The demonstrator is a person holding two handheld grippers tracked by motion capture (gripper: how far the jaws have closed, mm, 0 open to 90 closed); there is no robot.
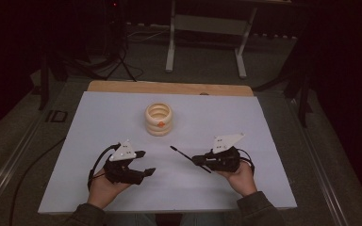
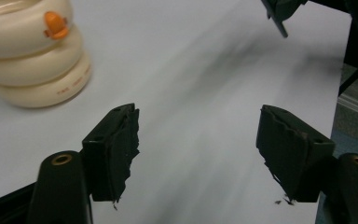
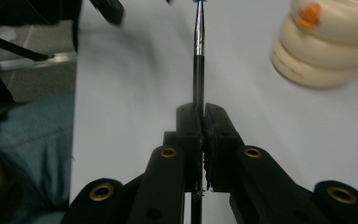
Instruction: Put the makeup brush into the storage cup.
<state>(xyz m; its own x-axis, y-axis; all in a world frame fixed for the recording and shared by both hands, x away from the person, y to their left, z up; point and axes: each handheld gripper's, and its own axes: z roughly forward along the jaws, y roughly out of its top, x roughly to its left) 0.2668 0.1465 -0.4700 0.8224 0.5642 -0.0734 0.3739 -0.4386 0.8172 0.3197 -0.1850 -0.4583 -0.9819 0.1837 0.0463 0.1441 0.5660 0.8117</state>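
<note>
Right gripper (image 1: 202,160) fingers pinched a thin brush (image 1: 181,154), its long axis pointing toward the left gripper (image 1: 143,163). Left fingers stood spread, empty. Ringed cream pot (image 1: 159,119) sat beyond both on the surface (image 1: 245,117).

A thin black pen (image 3: 198,70) with a silvery front section stuck out level from the shut right claw (image 3: 200,122), its tip (image 1: 173,147) aimed across the desk.
</note>
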